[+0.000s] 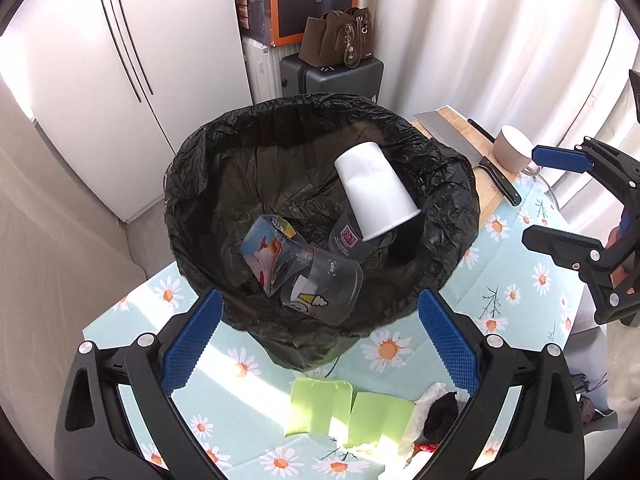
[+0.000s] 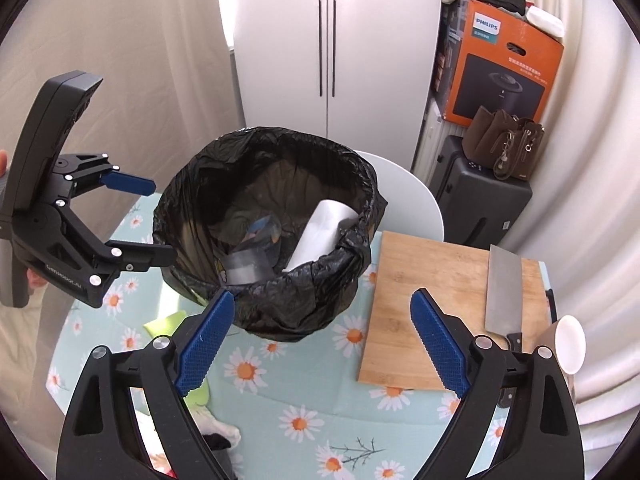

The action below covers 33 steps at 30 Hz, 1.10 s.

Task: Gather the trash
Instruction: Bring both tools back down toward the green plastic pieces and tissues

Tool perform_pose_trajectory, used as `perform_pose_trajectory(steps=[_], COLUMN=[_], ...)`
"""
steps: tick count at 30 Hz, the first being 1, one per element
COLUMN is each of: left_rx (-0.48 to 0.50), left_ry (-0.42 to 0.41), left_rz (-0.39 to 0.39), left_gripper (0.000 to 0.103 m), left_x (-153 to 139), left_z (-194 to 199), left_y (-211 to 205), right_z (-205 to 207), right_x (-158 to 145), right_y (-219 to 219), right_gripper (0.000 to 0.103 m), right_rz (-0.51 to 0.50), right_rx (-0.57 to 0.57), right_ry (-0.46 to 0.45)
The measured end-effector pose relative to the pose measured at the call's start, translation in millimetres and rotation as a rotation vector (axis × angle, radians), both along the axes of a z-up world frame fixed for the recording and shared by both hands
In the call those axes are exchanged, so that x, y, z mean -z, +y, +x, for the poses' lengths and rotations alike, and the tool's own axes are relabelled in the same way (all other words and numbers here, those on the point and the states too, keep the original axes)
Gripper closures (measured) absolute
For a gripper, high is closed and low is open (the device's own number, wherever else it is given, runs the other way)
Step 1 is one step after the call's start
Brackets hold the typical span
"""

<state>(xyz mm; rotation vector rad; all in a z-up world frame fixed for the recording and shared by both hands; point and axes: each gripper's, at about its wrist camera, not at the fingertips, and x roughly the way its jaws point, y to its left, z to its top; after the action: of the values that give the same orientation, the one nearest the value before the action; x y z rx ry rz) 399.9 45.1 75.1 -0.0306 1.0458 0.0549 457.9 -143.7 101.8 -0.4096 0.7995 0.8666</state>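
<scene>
A bin lined with a black bag [image 1: 192, 184] stands on the daisy-print tablecloth; it also shows in the right wrist view [image 2: 328, 300]. Inside lie a white paper cup [image 1: 376, 192], a clear plastic cup [image 1: 324, 288] and a colourful wrapper [image 1: 268, 252]. My left gripper [image 1: 320, 344] is open and empty, just in front of the bin. My right gripper [image 2: 322, 344] is open and empty, near the bin's right side. Green paper pieces [image 1: 344, 408] and a crumpled white tissue [image 1: 424, 404] with dark scraps lie on the cloth below the left gripper.
A wooden cutting board [image 2: 432, 304] with a cleaver [image 2: 502, 288] lies right of the bin. A white mug [image 1: 514, 148] stands by the board. Behind are a white cabinet [image 2: 328, 40], a dark suitcase [image 2: 480, 204] with a brown bag, and an orange box [image 2: 508, 64].
</scene>
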Motion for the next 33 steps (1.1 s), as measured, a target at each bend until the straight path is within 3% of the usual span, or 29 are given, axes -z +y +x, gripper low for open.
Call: perform_pose_trajectory(steps=[12, 18, 22, 25, 33], left_rx=[-0.032, -0.086, -0.151, -0.183, -0.208], left_ry=[0.016, -0.015, -0.045, -0.052, -0.042], left_rz=[0.056, 0.033, -0.034, -0.007, -0.04], left_gripper=[0.006, 0.006, 0.006, 0.006, 0.006], left_x=[7.9, 17.5, 29.6, 40.7, 72.0], left_z=[-65.1, -104.6, -129.8, -146.1, -169.5], left_y=[-29.5, -31.4, -26.6, -25.7, -17.3], right_z=[-53.6, -80.3, -97.9, -110.1, -132.7], right_x=[5.3, 18.4, 28.7, 38.1, 67.2], right_y=[-30.4, -39.1, -45.0, -50.0, -57.4], right_gripper=[0.016, 0.016, 0.016, 0.016, 0.016], right_rz=[-0.004, -0.011, -0.019, -0.022, -0.039], right_rx=[-0.001, -0.006, -0.005, -0.008, 0.014], right_ry=[-0.001, 0.022, 0.037, 0.05, 0.102])
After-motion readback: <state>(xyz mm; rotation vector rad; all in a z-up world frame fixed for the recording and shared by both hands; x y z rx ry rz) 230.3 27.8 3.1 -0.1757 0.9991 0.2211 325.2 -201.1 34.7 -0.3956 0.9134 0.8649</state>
